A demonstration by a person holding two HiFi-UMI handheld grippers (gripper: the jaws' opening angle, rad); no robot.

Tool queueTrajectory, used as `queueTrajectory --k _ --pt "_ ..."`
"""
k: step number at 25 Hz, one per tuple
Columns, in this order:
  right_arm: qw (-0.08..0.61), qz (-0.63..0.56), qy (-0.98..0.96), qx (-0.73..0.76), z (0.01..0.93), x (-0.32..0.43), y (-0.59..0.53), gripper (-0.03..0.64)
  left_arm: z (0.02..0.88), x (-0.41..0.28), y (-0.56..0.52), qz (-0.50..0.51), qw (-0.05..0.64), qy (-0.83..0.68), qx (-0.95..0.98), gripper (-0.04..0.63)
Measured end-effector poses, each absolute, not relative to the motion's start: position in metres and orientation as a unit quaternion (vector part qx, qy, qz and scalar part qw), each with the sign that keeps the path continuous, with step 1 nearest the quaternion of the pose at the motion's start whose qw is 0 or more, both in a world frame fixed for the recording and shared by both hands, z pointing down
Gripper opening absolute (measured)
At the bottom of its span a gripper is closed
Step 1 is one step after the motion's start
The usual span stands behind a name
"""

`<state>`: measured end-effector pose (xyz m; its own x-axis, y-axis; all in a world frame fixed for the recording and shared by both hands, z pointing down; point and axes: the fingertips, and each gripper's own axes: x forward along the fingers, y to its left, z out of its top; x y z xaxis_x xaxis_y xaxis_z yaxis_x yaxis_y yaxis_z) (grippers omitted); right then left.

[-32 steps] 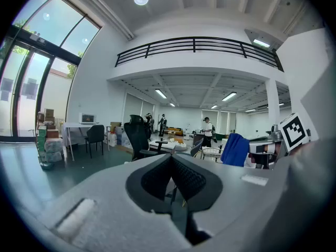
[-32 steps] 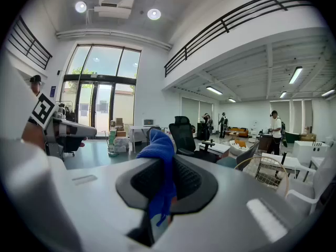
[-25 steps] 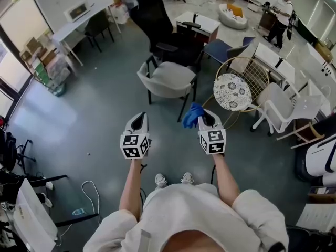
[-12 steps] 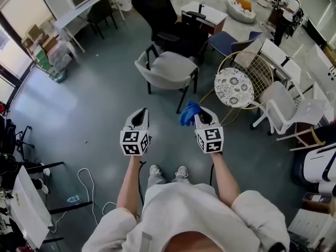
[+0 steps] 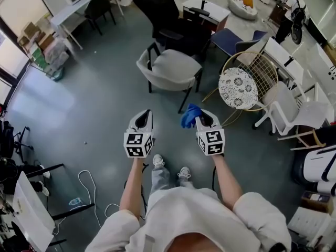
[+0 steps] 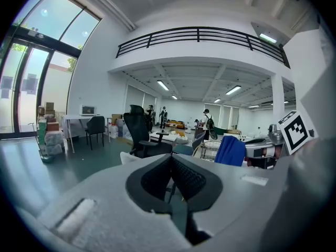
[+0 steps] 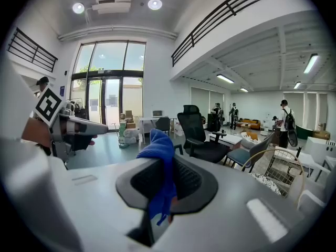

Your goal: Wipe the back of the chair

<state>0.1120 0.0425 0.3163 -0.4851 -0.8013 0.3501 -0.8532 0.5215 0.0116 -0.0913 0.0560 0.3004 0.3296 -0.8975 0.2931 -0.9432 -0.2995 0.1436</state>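
Observation:
A blue cloth (image 5: 190,114) is pinched in my right gripper (image 5: 202,118), which is shut on it; in the right gripper view the cloth (image 7: 160,156) bunches up above the jaws and hangs down between them. My left gripper (image 5: 143,118) is held level beside it, shut on nothing, its pads (image 6: 184,177) meeting. A grey armchair (image 5: 170,70) stands on the floor straight ahead of both grippers, about a step away, its seat facing me. Behind it is a black office chair (image 5: 173,22), which also shows in the right gripper view (image 7: 199,135).
A wire chair with a patterned round cushion (image 5: 239,88) stands to the right, with a white chair (image 5: 286,109) beyond it. Desks (image 5: 79,7) line the back left. A cable (image 5: 92,193) lies on the floor at the left. People stand far off at the back right (image 5: 294,9).
The person has stepped forward, so the grey armchair and wire chair sit a little nearer. Both grippers keep the same stance, the cloth still held.

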Motion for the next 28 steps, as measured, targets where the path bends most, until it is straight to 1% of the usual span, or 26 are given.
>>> queueTrajectory --k 6,13,19,28 --pt "0.163 0.081 -0.846 0.501 0.317 0.082 0.011 0.037 0.315 -0.12 0.02 0.076 0.162 -0.554 0.813 0.005" --pt "0.165 0.08 -0.831 0.525 0.322 0.052 -0.02 0.037 0.329 -0.152 -0.023 0.078 0.165 -0.529 0.829 0.005" --pt "0.168 0.087 -0.824 0.534 0.34 0.048 -0.032 0.037 0.351 -0.152 -0.039 0.09 0.172 -0.512 0.837 0.005" --pt "0.171 0.098 -0.835 0.513 0.384 0.047 -0.061 0.037 0.398 -0.152 -0.053 0.101 0.187 -0.535 0.818 0.005"
